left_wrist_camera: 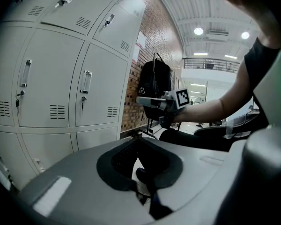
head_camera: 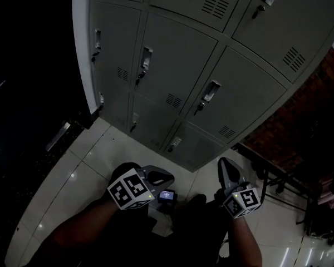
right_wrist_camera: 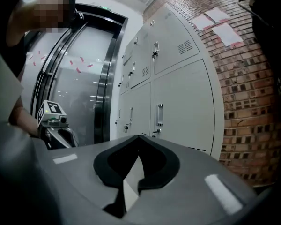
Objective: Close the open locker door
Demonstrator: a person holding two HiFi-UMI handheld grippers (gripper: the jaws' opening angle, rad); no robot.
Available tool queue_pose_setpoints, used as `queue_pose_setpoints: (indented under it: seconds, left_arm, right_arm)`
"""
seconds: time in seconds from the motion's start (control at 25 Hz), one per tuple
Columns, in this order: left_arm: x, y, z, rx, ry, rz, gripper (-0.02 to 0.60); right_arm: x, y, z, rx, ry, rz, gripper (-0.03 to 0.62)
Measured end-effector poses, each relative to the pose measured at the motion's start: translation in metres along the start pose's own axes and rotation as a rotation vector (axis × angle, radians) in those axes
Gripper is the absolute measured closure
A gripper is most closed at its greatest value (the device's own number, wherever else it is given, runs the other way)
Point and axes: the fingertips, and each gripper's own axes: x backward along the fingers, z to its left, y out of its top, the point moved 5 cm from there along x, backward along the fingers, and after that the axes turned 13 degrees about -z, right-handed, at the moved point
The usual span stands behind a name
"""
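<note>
A bank of grey lockers [head_camera: 211, 65] stands in front of me, and every door in view sits flush with its frame. One door handle [head_camera: 210, 93] is the nearest above my grippers. My left gripper [head_camera: 168, 178] hangs low before the bottom row, shut with nothing in it. My right gripper [head_camera: 222, 163] is beside it, tips pointing up at the lockers, also shut and empty. In the left gripper view the jaws [left_wrist_camera: 139, 136] meet at the tip beside the lockers [left_wrist_camera: 51, 93]. In the right gripper view the jaws [right_wrist_camera: 139, 136] meet before the lockers [right_wrist_camera: 178, 102].
A brick wall [head_camera: 300, 121] runs to the right of the lockers, with a black backpack [left_wrist_camera: 154, 81] hung by it. A metal-legged frame [head_camera: 273, 179] stands on the white tiled floor [head_camera: 94, 154] at the right. Glass doors [right_wrist_camera: 79, 78] lie to the left.
</note>
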Motion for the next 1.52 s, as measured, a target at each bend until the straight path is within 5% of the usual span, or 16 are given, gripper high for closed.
queue_pose_setpoints:
  seconds: [0.6, 1.52]
  left_arm:
    - [0.001, -0.001, -0.002, -0.010, 0.007, 0.016, 0.569]
    - [0.005, 0.001, 0.000, -0.026, 0.025, 0.026, 0.569]
  right_arm:
    - [0.079, -0.027, 0.042, 0.004, 0.084, 0.158, 0.591]
    - [0.078, -0.022, 0.040, -0.116, 0.114, 0.098, 0.592]
